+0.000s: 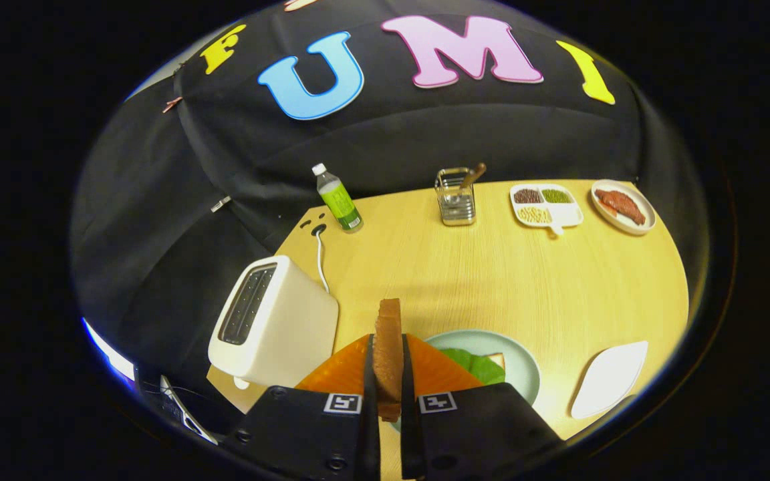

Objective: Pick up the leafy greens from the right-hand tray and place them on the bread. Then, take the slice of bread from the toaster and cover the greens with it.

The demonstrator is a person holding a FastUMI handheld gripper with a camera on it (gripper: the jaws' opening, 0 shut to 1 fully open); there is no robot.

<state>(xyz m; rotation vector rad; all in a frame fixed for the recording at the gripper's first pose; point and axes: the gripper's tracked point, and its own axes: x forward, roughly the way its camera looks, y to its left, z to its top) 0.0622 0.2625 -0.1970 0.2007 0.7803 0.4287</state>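
The slice of bread (388, 347) stands on edge between my fingers (369, 374), both pads pressed flat against its faces, so I am clamped narrow on it, jaws only as far apart as the slice is thick. I carry it upright like this because that is how it sat in the toaster's slot; by my reckoning it must be tipped flat before it can cover anything. Just beyond my fingertips, near the table's near edge, lies the pale green plate (522, 374) with the leafy greens (482, 366) already spread on the lower bread (497, 361), a corner of which peeks out. The greens step looks done; the covering is not. The white toaster (275, 327) sits at the table's near left corner, slots up. The empty white tray (609, 379) rests toward the near right edge.
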